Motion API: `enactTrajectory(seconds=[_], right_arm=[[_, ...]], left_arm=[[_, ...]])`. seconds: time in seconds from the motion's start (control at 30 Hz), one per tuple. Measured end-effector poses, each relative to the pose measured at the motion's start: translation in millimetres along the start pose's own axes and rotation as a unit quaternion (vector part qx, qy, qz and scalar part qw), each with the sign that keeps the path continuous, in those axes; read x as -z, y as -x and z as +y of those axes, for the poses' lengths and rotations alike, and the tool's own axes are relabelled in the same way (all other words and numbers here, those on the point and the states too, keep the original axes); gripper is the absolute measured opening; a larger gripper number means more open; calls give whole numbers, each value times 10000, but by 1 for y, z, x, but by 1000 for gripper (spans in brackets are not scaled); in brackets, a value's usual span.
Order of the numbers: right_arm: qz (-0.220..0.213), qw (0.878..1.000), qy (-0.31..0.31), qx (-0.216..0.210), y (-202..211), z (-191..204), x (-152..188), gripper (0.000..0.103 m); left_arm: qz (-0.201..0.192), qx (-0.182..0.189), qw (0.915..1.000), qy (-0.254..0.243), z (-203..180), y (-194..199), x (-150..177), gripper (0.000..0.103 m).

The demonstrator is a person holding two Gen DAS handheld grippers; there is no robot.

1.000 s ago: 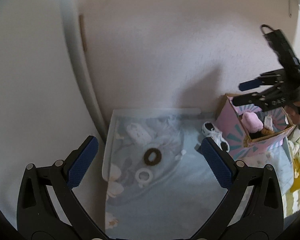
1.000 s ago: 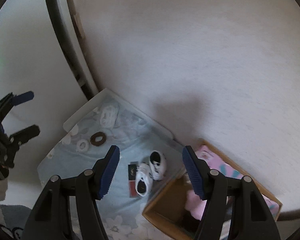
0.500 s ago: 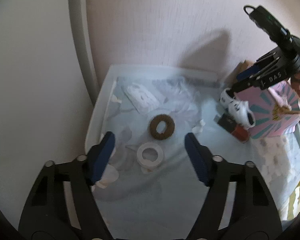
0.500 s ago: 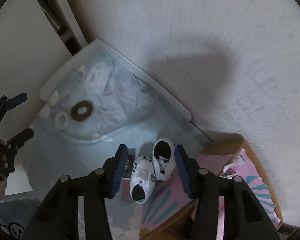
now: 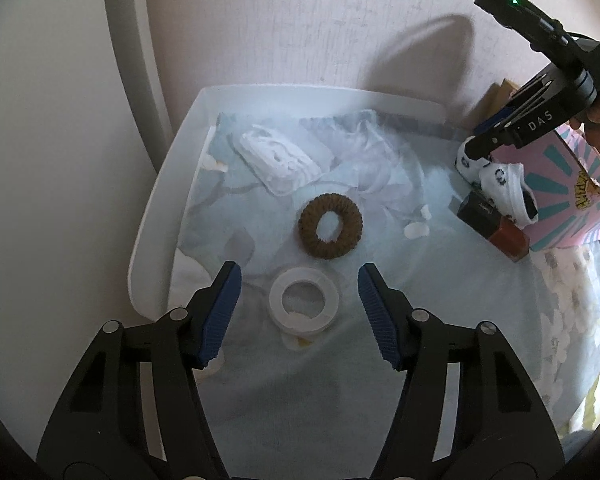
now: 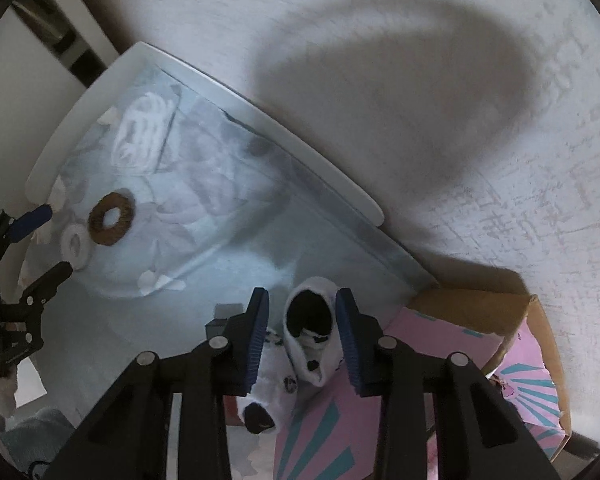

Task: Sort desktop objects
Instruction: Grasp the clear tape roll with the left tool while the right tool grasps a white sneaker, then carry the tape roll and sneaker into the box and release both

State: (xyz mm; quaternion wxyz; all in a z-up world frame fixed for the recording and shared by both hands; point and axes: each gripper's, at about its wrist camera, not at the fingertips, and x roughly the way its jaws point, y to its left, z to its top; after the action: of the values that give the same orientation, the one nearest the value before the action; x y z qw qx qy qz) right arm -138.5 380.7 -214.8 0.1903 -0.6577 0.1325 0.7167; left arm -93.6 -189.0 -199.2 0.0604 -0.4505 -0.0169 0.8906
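A small white baby sock with black spots (image 6: pixel 310 344) lies on the pale blue flowered cloth (image 6: pixel 148 312), right beside the pink cardboard box with teal rays (image 6: pixel 532 384). It looks soft and light, so it should squash easily and not break. Its dark open mouth points away toward the wall, and its long way runs back toward the right gripper (image 6: pixel 302 336). That gripper's blue pads sit on both sides of the sock, partly spread, not squeezing yet. The rolled cuff looks like the best place to pinch. A second spotted sock (image 6: pixel 266 396) touches it.

The left gripper (image 5: pixel 300 312) is spread wide around a white plastic ring (image 5: pixel 303 304), with a brown fuzzy hair tie (image 5: pixel 331 225) just past it.
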Motion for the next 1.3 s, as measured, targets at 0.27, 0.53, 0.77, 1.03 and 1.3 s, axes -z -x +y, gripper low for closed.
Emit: enactTrajectory(seconds=[0.27,0.53,0.77,1.03,1.3], right_arm=[[169,9994,206,209,-8,4,-2,30],[219,9991,281,226,-8,1,-5,26],[41,9996,221,173,2,-3,-4,22],[-222,9990,342,181,28,-5,-8,21],[-520,9975,452,150,62,-5,-11,21]], left_arm=[[174,24,9998,-98,0,-13,4,48],[138,-1,9996,-232,-1,-12,8,44],[103,8,9997,-242,-1,-6,8,40],[-5,-3,9997,-249,-2,7,-2,40],[-59,-80,9994,-317,-4,30,-15,40]])
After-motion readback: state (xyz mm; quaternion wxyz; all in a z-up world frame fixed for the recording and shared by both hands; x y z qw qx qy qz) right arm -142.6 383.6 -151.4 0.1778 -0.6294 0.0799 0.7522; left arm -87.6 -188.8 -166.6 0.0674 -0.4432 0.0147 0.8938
